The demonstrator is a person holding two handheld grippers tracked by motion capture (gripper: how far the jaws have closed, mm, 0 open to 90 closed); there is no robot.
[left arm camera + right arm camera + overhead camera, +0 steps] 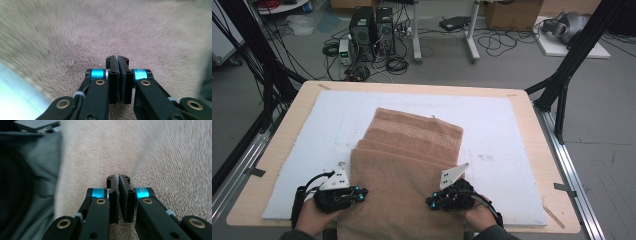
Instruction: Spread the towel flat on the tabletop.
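A tan towel (404, 165) lies down the middle of the white board (512, 150) on the wooden table (532, 107), its near end hanging past the front edge between the person's hands, with bare board open to both sides and beyond its far end. Its far part is bunched in soft ridges with a woven key-pattern band, the near part smooth. The left gripper (117, 59) and right gripper (118, 178) each sit at a side edge, jaws pressed together, seemingly pinching towel, though the blur hides the cloth between them.
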